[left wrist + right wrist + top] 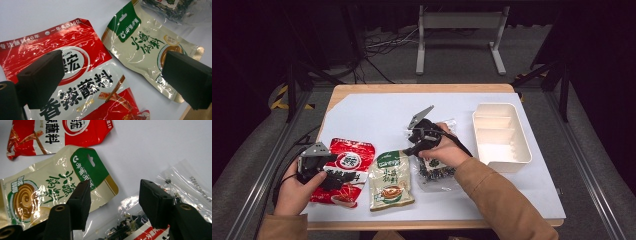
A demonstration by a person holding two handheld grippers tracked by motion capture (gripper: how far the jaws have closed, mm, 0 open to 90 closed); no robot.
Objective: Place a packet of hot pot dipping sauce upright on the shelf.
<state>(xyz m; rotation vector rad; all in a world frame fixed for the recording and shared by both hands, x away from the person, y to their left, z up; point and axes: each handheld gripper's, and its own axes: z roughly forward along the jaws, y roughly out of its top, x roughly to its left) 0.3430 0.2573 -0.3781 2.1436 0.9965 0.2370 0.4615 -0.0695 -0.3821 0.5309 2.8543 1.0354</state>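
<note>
High view: worktop (362, 115) covered by a pale sheet. Left gripper (343, 181) sits over the red sauce packet (348, 165) at the near left, in the person's left hand (299, 192). Right gripper (405, 145) is over the clear bag of dark dried pieces (437, 172), near the middle. The cream-and-green packet (390, 181) lies between red packet and clear bag. A white divided tray (502, 137) stands at the right, well apart from the packets.

Left gripper view: fingers (41, 77) stand wide apart above the red sauce packet (82, 82) and the cream-and-green packet (145, 52), nothing between them.

Right gripper view: fingers (155, 203) parted and not clamping; one hangs over the cream-and-green packet (50, 192), the other over the clear bag (130, 220). Red sauce packet (62, 135) lies farther off.
</note>
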